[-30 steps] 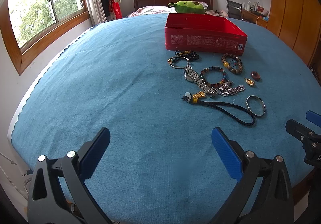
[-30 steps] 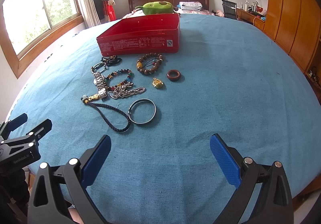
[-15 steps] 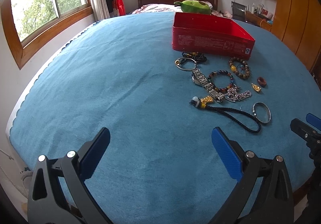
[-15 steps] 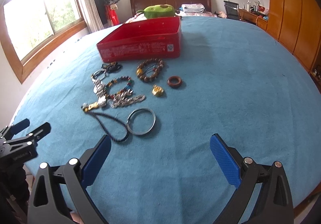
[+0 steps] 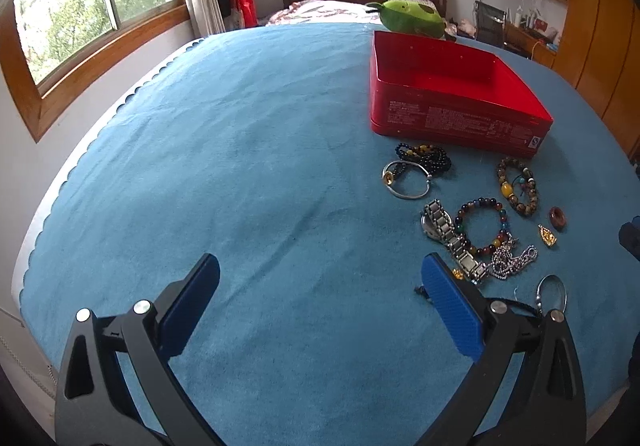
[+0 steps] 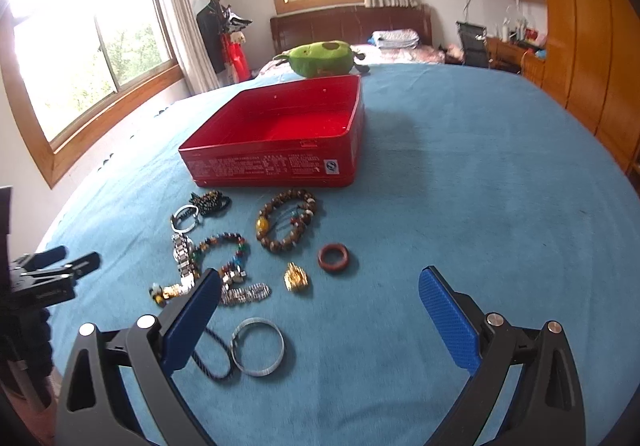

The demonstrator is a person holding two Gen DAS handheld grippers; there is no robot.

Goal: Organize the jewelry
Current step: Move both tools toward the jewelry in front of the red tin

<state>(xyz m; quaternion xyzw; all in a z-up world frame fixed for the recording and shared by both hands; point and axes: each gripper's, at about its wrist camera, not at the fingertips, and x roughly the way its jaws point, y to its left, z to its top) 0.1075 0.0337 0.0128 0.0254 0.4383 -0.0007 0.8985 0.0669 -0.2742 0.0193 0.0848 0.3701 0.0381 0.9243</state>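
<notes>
- Blue bedspread fills both frames; red tin at upper centre.
- Jewelry lies below it: silver bangle, brown ring.
- Left gripper and right gripper are both spread, holding nothing.

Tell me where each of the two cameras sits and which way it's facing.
Left wrist: on the left gripper, low over the blue cloth, looking forward; jewelry and the red tin lie to its right; its own open fingers show.
Right wrist: on the right gripper, facing the tin with jewelry ahead-left; its open fingers show, with the left gripper at the left edge.
Shared: tin, bangle, red ring, green plush.
</notes>
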